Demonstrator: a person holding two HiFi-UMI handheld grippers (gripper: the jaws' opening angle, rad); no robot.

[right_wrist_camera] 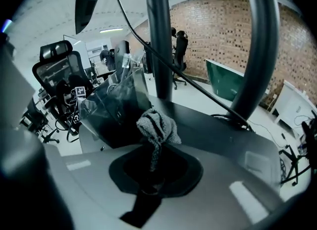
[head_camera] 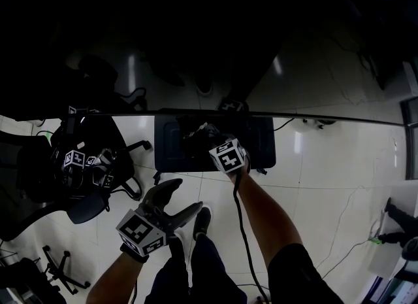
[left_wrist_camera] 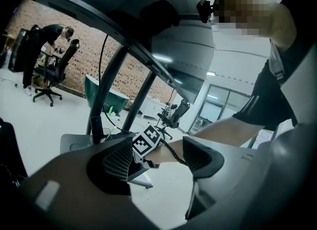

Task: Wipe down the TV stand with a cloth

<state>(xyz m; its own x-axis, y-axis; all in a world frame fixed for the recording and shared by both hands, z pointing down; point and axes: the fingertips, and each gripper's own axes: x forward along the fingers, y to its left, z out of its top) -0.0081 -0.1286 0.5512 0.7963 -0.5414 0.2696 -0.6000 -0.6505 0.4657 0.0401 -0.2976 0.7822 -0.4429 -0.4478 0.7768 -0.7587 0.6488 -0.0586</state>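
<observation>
The right gripper (right_wrist_camera: 151,174), arm outstretched and tilted down, clamps a grey striped cloth (right_wrist_camera: 157,127) over the TV stand base (right_wrist_camera: 218,122); the left gripper (head_camera: 178,199) hangs low, jaws apart.

Lower end of the grey striped knitted cloth (right_wrist_camera: 157,125) lost between the right gripper's (right_wrist_camera: 154,162) dark jaws. Round metal uprights (right_wrist_camera: 159,36) of the black TV stand (right_wrist_camera: 223,137) cut off by the top edge. In the head view, the stand's far edge is lost in darkness.

Left gripper (head_camera: 185,195), lower left of head view: jaws apart, empty. Right gripper (head_camera: 214,138), centre, forearm extended: jaws clamped on cloth (right_wrist_camera: 157,127).
</observation>
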